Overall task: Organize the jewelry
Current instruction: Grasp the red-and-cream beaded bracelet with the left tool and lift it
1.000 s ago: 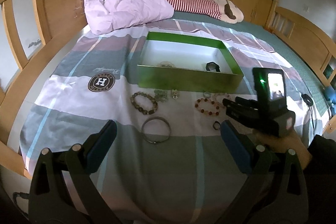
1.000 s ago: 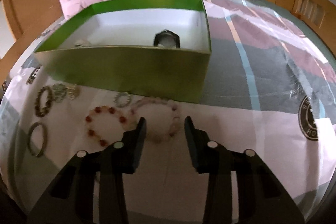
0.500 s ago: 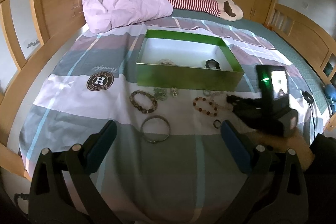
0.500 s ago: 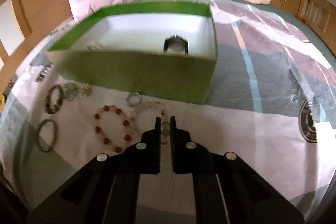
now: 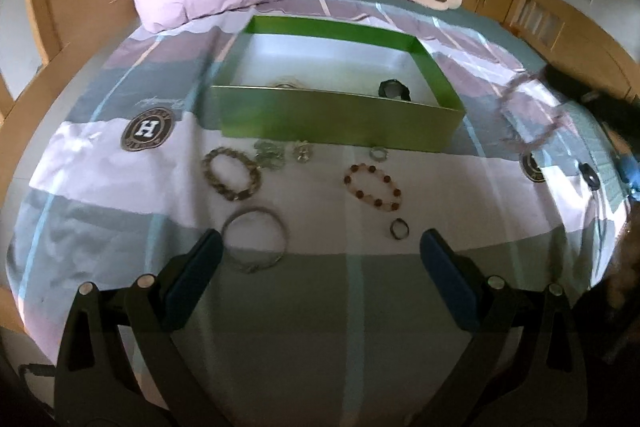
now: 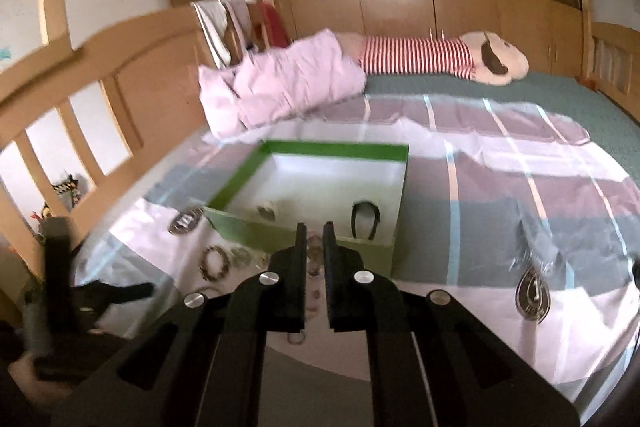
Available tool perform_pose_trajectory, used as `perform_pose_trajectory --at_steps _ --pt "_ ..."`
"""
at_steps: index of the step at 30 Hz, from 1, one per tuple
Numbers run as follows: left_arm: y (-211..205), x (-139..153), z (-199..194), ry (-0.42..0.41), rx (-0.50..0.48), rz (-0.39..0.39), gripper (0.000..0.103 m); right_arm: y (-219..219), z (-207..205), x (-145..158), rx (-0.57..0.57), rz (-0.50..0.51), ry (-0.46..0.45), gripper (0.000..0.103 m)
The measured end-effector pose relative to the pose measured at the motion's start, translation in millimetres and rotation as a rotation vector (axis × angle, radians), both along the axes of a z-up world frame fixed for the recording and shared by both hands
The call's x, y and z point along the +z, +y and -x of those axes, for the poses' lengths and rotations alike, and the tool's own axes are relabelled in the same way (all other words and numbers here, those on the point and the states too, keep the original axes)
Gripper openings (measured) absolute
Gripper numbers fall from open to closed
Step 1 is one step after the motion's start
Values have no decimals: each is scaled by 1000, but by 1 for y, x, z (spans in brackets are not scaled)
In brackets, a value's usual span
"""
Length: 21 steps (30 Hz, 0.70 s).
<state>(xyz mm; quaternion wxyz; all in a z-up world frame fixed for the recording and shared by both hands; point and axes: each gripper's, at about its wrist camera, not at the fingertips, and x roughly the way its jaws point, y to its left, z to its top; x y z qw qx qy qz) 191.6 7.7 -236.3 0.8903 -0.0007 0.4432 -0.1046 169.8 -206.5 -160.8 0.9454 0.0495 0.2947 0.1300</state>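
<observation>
Pinching pink bead bracelet (image 6: 315, 259), right gripper (image 6: 315, 239); left gripper (image 5: 320, 259) spread; green box (image 5: 340, 123) holds watch (image 5: 394, 90).

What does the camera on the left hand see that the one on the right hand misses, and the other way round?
Only the left view shows the red bead bracelet, the small ring and the pale bracelet hanging in the air at the right. Only the right view shows the shut right gripper with pale beads between its jaws, and the windows. Both show the green box and black watch.
</observation>
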Motion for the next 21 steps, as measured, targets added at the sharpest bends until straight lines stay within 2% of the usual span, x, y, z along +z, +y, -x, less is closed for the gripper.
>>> perform_pose_trajectory --at_steps 9,14,17,18,19,21 --pt "-49 -37 -54 104 -53 -31 97 -15 -1 2 17 -28 3 8" --pt "-75 -62 -84 149 -85 -81 90 -18 -2 -1 20 -41 16 8" --pt "-79 -86 -101 222 -69 -93 84 -20 -3 -2 21 -43 20 8" --pt "-80 -88 -102 204 -67 -100 84 -20 -2 -3 22 -43 21 8" --pt "-84 -88 -101 181 -77 -126 80 -20 -3 -4 23 -42 24 8" --pt "-85 -83 -101 161 -83 -128 55 -21 -4 -6 23 -41 28 8"
